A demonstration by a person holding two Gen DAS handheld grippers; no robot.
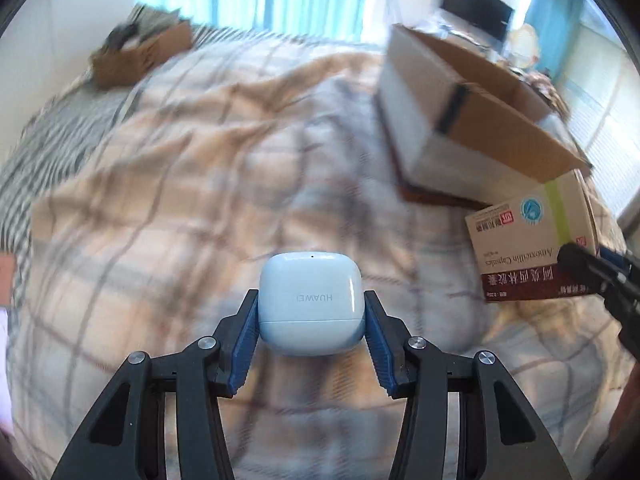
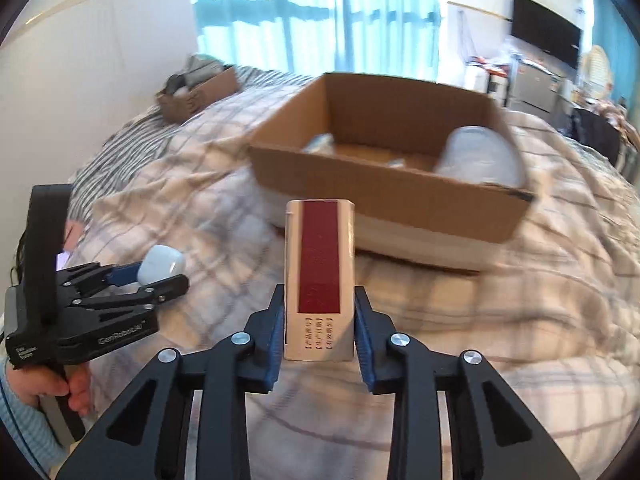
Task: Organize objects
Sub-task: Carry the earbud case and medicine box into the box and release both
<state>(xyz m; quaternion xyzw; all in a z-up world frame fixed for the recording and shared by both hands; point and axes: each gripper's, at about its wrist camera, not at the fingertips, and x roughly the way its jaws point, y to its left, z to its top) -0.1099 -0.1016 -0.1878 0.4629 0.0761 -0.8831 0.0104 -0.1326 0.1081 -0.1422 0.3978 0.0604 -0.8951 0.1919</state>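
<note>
My left gripper point(image 1: 311, 308) is shut on a pale blue earbud case point(image 1: 311, 300), its blue pads pressing both sides, above the plaid quilt. The same case point(image 2: 162, 265) and left gripper point(image 2: 158, 276) show at the left of the right wrist view. My right gripper point(image 2: 319, 308) is shut on a narrow medicine box point(image 2: 319, 276) with a dark red stripe, held upright. That box point(image 1: 532, 240) appears at the right edge of the left wrist view with a black finger point(image 1: 588, 264) on it. An open cardboard box point(image 2: 384, 168) sits on the bed just beyond.
The cardboard box point(image 1: 472, 112) holds a whitish rounded object point(image 2: 480, 156) and small items. A second, smaller carton point(image 2: 198, 92) filled with things sits far back on the bed. A hand point(image 2: 60, 388) grips the left tool. A television point(image 2: 546, 36) and cluttered furniture stand behind.
</note>
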